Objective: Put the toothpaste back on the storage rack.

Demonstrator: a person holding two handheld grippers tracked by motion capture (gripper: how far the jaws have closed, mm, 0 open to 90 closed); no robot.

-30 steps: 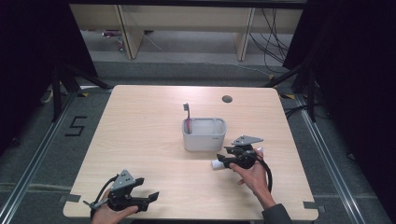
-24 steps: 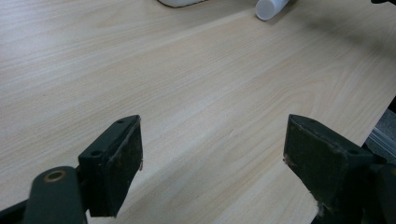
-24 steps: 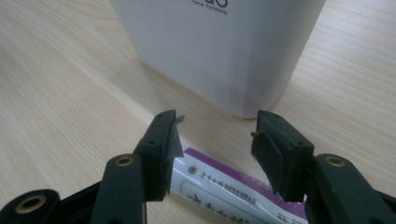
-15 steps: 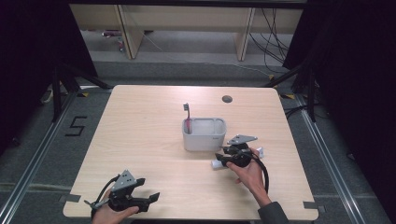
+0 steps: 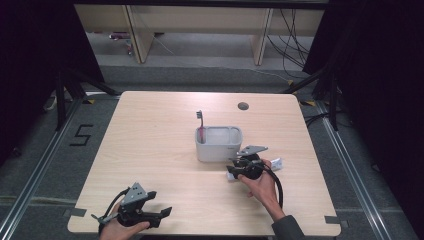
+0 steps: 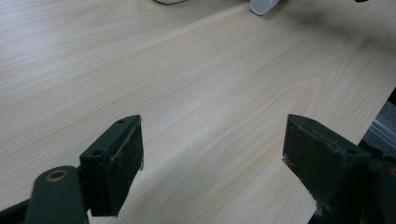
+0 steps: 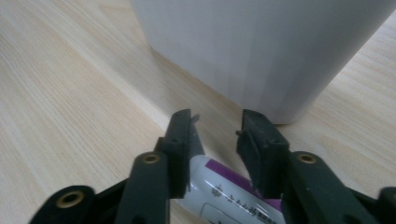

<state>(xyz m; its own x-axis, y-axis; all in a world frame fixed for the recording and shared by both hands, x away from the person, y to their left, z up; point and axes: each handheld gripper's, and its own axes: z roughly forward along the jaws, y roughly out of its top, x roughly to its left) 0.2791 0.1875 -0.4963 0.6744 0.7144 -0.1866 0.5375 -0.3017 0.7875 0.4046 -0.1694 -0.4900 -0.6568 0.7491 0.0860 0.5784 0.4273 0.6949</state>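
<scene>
A white toothpaste tube (image 5: pixel 275 163) with purple print lies on the wooden table (image 5: pixel 150 130), just right of a white holder (image 5: pixel 218 145). A red-handled toothbrush (image 5: pixel 200 125) stands in the holder. My right gripper (image 5: pixel 237 169) lies over the tube and points at the holder. In the right gripper view its jaws have just been closing, and its fingertips (image 7: pixel 215 121) now stand narrow with the tube (image 7: pixel 224 191) squeezed between the pads, close to the holder's wall (image 7: pixel 261 46). My left gripper (image 5: pixel 161 202) rests at the front left, open and holding nothing (image 6: pixel 212 120).
A round cable hole (image 5: pixel 243 106) sits near the table's far edge. Dark floor and shelving legs lie beyond the table. The right gripper's cable (image 5: pixel 277 187) loops beside the wrist. In the left gripper view the table edge (image 6: pixel 373 116) runs close on the right.
The right gripper has shifted slightly towards the holder and settled lower over the tube. The left gripper has stayed in place.
</scene>
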